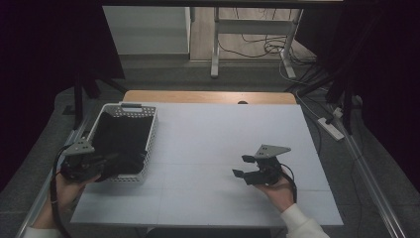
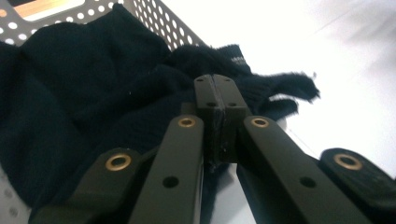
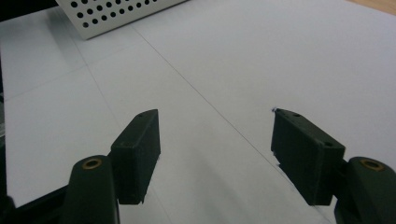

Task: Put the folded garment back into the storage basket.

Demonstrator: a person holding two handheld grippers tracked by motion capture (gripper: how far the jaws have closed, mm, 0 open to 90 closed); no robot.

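A black knitted garment [image 1: 121, 139] fills a white perforated basket [image 1: 151, 141] at the table's left and spills over its near rim. My left gripper [image 1: 112, 160] is at the basket's near corner, pointing into the cloth. In the left gripper view its jaws [image 2: 215, 79] are pressed together with the garment [image 2: 84, 84] bunched around and under them, so a fold looks pinched. My right gripper [image 1: 242, 166] hovers low over the bare white table [image 1: 223, 129] at the right, held by a hand. In the right gripper view it [image 3: 215, 133] stands wide open with nothing between the jaws.
The basket's wall [image 3: 112, 14] lies far ahead of the right gripper. Beyond the white sheet a wooden table edge [image 1: 208, 96] shows, then a desk frame and cables on the floor. A power strip [image 1: 331, 128] lies off the table's right side.
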